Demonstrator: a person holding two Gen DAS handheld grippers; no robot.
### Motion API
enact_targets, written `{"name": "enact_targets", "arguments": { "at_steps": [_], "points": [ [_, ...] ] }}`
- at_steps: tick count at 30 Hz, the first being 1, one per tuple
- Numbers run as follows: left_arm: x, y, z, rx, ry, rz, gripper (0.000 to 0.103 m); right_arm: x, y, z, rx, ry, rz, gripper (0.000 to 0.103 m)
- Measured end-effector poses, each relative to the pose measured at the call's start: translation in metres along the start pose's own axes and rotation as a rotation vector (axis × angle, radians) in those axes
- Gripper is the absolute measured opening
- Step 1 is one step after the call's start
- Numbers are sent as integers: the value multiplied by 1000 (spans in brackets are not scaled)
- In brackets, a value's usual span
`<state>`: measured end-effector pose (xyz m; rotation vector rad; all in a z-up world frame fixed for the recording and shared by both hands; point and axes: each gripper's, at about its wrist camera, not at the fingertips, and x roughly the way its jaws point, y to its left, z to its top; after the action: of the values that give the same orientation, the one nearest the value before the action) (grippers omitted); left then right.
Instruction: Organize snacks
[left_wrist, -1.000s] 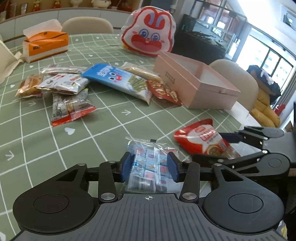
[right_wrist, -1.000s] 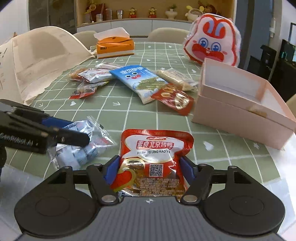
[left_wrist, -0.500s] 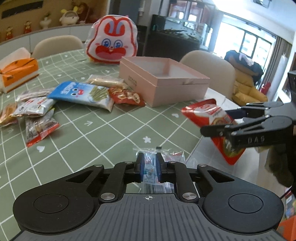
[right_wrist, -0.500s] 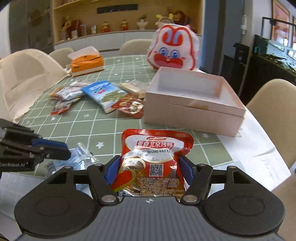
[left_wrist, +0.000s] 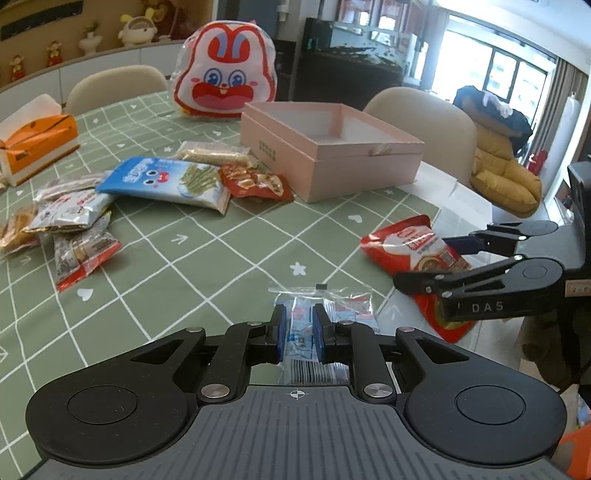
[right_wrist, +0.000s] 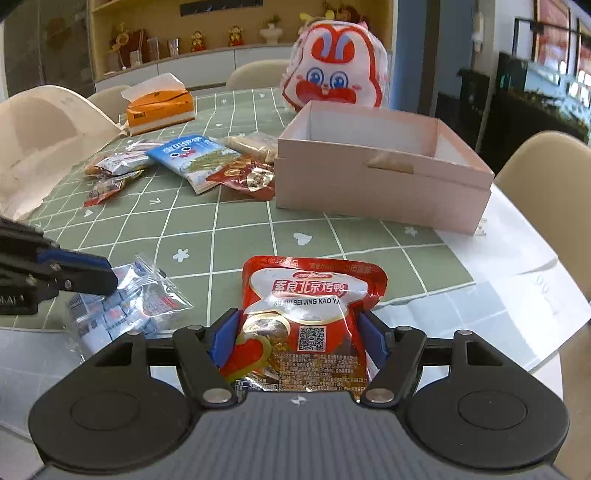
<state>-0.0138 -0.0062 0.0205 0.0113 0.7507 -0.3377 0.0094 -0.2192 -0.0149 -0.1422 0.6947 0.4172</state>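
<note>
Both grippers are loaded, my left gripper pinching the clear candy bag and my right gripper clamping the red pouch, so I carry them level over the near wall of the pink box at far right before letting go

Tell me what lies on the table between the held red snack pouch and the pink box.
Nothing: the right wrist view shows only bare green checked tablecloth between the red snack pouch and the pink box.

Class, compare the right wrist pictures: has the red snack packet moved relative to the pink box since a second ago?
Yes. The red snack packet, gripped in the right gripper, has swung rightward and now faces the pink box, which earlier sat off to its right.
</note>
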Motion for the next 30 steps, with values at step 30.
{"name": "enact_targets", "arguments": {
  "at_steps": [30],
  "points": [
    [14, -60, 2, 228, 48, 13, 25, -2, -17, -17, 29, -102, 16, 84]
  ]
}}
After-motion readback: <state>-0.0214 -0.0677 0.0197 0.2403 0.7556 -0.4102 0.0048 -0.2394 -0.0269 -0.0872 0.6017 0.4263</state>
